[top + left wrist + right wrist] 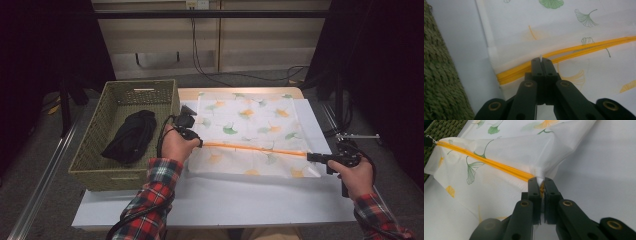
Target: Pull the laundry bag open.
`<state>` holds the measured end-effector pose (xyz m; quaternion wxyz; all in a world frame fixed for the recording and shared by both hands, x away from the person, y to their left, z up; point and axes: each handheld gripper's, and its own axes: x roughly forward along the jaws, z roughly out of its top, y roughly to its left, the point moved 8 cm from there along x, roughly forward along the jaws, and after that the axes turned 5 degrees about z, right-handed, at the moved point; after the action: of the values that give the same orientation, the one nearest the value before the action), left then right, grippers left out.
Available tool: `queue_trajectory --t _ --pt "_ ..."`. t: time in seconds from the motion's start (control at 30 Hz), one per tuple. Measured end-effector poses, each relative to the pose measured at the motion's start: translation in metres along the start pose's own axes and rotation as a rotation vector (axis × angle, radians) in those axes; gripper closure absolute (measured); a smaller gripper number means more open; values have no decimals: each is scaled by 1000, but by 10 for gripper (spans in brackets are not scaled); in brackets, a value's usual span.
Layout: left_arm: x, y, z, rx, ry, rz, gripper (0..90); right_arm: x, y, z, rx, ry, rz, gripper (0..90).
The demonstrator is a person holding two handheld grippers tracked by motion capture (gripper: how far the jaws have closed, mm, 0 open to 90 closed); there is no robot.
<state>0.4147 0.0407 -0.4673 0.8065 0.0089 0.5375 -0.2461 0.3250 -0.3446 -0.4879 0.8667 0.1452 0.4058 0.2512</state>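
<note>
A white mesh bag [250, 132] printed with green and orange leaves lies flat at the centre of the high view, on a white table [225, 200]. An orange zipper [255, 148] crosses the bag's lower part from left to right. The left gripper [196, 140], just left of centre, is pinched tight on the zipper's small white pull [540, 58]; in the left gripper view the jaws meet around that tab, with the zipper's end just to their left near the bag's edge. The right gripper [311, 156], at the right of the high view, is clamped on the bag's corner at the zipper's other end; in the right gripper view the mesh [539, 180] bunches between the nearly closed jaws and the fabric rises in a taut fold toward them. A green wicker basket [95, 150] stands at the left of the high view, just beside the bag and close against the left hand [175, 146]; a black bundle [130, 135] lies inside it. Its woven wall fills the left edge of the left gripper view. Red plaid sleeves [150, 200] enter from the bottom. Cables [220, 75] trail over the floor at the top.
</note>
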Motion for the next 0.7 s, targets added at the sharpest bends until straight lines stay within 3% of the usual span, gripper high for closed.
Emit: queue_trajectory --t 0.17,0.47,0.7 --pt "-2 2 0 16 9 -1 900 1 0 0 -3 -3 1 861" --pt "-5 3 2 -18 -5 -5 900 -1 -4 0 9 -5 -5 861" --pt "-9 4 6 -9 -6 -2 900 -2 -6 0 8 -9 -8 861"
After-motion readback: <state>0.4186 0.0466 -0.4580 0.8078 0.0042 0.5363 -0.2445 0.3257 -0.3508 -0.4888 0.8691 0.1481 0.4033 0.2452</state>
